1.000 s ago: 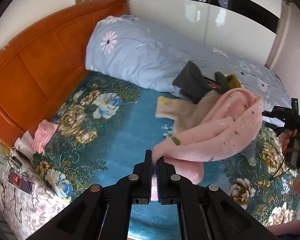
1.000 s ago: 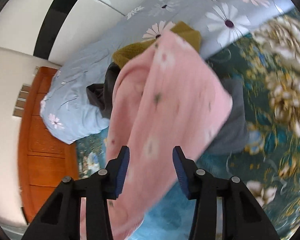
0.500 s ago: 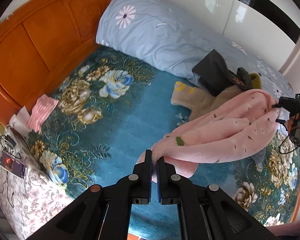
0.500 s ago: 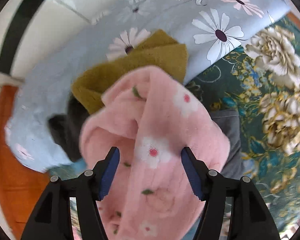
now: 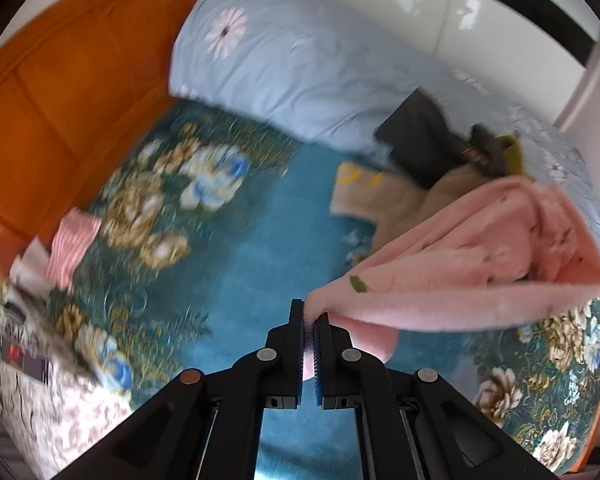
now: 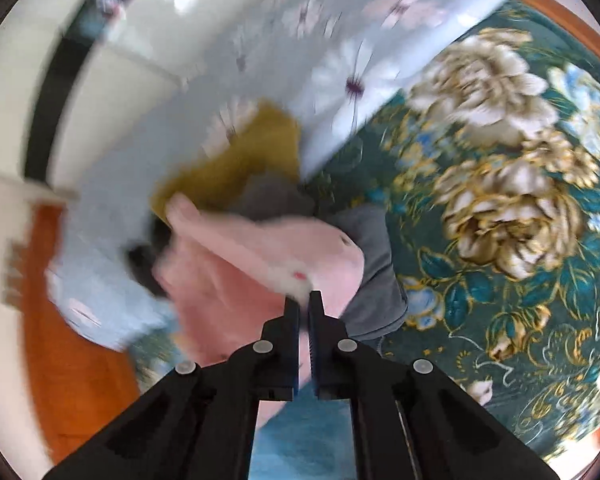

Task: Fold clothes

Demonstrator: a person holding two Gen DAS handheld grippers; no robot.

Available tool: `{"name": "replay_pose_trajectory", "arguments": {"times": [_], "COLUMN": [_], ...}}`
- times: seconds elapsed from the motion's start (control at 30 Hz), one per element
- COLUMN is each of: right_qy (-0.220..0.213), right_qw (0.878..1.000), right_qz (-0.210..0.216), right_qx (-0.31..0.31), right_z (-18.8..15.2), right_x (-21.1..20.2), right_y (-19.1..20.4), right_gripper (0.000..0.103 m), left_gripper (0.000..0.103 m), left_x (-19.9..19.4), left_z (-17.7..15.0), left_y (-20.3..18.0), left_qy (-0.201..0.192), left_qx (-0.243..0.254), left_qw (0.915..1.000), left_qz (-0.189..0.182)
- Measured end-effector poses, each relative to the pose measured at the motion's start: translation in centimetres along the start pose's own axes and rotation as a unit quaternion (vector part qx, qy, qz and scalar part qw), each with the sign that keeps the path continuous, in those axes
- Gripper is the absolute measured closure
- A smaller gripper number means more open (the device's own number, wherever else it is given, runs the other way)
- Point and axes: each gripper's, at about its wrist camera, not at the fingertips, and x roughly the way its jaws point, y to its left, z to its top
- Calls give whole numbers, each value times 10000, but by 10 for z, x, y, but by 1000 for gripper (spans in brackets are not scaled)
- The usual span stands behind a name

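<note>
Two claws each pinch the pink fleece garment [image 5: 480, 264]: the left claw [image 5: 309, 316] clamps an edge, the right claw [image 6: 303, 300] a flowered corner, probably to stretch it flat for folding. It spreads toward two o'clock over the bed [image 5: 260, 256]; both claws tilt steeply downward.

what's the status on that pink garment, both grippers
Left gripper shut on pink garment corner. Right gripper shut on its other end. Garment stretched over the bed, still unfolded. Clothes pile close behind.
</note>
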Motion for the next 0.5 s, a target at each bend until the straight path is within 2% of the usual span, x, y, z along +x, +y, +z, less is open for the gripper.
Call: {"name": "replay_pose_trajectory", "arguments": {"times": [0.1, 0.17, 0.23, 0.37, 0.5], "right_qy": [-781, -986, -997, -603, -42], "right_qw": [9967, 9949, 9950, 9980, 9999], "right_qz": [198, 133, -103, -71, -116], "right_qx": [-110, -136, -57, 177, -14], "right_z": [-2, -5, -11, -33, -57], "right_x": [-88, -119, -135, -116, -58], "right_y": [-12, -24, -45, -72, -53], "right_gripper": [103, 103, 103, 100, 100], "left_gripper": [99, 99, 99, 99, 99], "left_x": [-9, -7, -5, -10, -16], "left_z": [6, 6, 3, -8, -17], "left_y": [-15, -21, -28, -38, -34], "left_qy": [-187, -122, -55, 0, 42], "left_qx": [262, 308, 341, 552, 495], "left_qw": [9995, 9993, 9991, 9981, 9984], "left_qz": [-81, -163, -248, -276, -276]}}
